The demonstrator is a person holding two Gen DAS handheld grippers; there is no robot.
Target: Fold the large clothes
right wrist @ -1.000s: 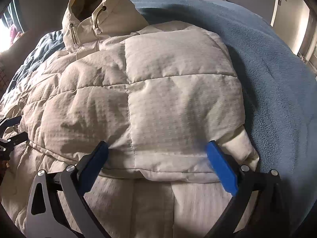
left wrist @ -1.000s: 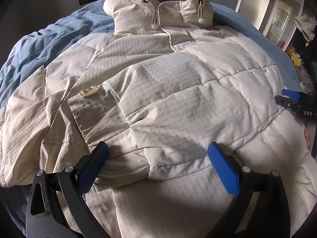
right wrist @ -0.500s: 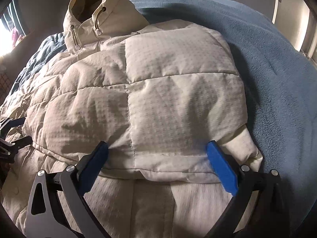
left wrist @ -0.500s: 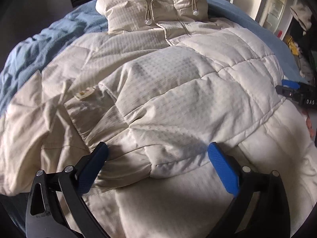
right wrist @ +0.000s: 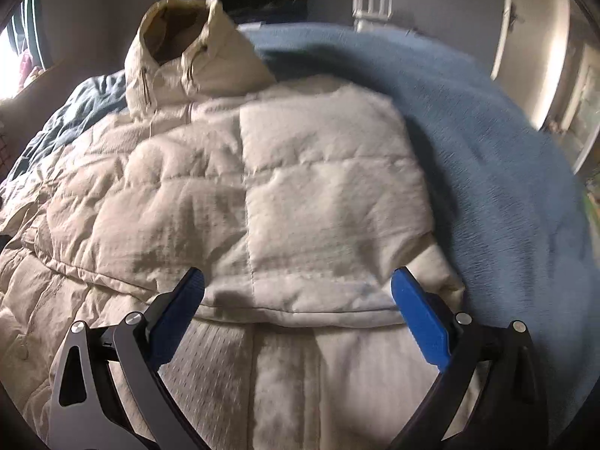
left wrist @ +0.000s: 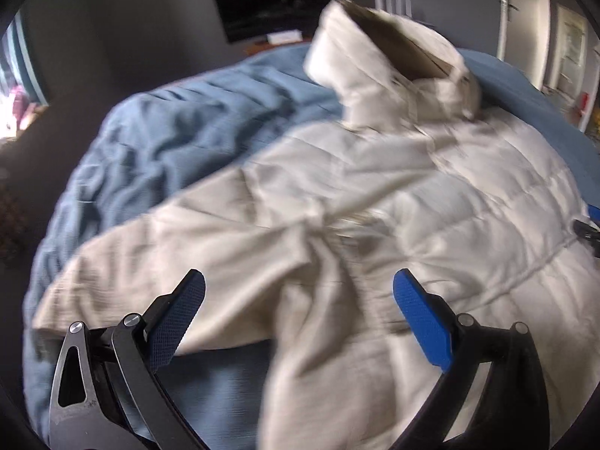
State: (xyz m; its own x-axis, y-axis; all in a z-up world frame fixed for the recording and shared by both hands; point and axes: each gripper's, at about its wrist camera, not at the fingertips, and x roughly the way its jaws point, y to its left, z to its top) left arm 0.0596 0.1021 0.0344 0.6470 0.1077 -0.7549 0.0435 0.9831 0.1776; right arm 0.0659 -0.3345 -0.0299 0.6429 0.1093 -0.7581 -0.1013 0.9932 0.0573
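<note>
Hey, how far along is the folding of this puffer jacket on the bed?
Early on. Done: the jacket lies face up on the blue blanket, and one sleeve is folded across its chest. In hand: nothing; the left tongs and right tongs both hang open over it. Left: the other sleeve is spread out to the side, the hood is up, and the body is unfolded.

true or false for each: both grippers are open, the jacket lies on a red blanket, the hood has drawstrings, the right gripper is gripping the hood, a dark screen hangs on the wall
1. Both grippers are open. True: the left gripper and right gripper both have jaws spread wide.
2. The jacket lies on a red blanket. False: the blanket is blue.
3. The hood has drawstrings. True.
4. The right gripper is gripping the hood. False: it holds nothing; the hood is at the jacket's far end.
5. A dark screen hangs on the wall. True.
</note>
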